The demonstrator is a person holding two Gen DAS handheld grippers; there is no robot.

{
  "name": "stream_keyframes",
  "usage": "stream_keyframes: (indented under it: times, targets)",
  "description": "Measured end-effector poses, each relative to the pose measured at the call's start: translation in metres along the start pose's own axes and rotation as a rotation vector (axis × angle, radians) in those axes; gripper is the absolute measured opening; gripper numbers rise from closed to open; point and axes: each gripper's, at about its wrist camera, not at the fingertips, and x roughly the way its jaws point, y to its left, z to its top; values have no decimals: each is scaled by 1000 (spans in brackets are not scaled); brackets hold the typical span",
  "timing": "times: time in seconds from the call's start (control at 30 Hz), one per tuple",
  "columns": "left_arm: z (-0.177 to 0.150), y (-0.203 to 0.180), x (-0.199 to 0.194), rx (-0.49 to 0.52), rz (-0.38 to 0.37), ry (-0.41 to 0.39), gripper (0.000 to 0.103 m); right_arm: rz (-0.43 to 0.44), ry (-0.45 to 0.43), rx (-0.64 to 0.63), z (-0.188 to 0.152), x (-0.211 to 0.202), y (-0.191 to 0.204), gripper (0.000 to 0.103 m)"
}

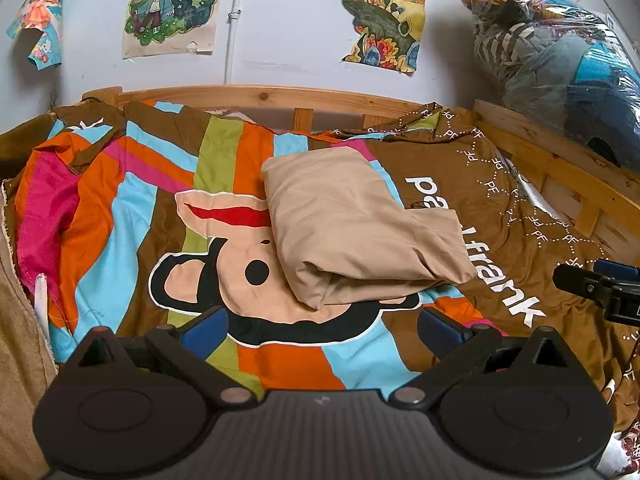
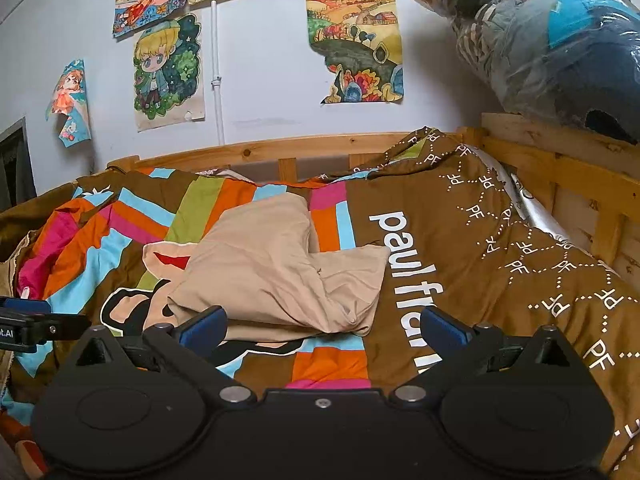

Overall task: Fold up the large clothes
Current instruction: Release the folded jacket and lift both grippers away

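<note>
Beige garment [image 1: 360, 224] is seen folded on the striped duvet [image 1: 120, 208], at 12 o'clock of both tongs — left tongs [image 1: 322, 330] and right tongs [image 2: 322, 326] spread, nothing gripped.

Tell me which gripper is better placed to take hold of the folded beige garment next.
Probably the right gripper: the beige garment lies just past its open fingers, its near edge between them. The left gripper, also open, sits farther back over the quilt.

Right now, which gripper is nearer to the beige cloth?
Right. The right gripper has its left finger at the near edge of the beige cloth. The left gripper hangs back, with bedcover between it and the cloth.
</note>
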Motion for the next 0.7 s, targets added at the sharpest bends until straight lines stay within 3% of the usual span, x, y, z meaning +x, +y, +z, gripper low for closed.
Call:
stream_keyframes:
  times: [0.7]
  targets:
    - [4,7,6,-13,39,66,102,3,10,6,-3,0,2,102]
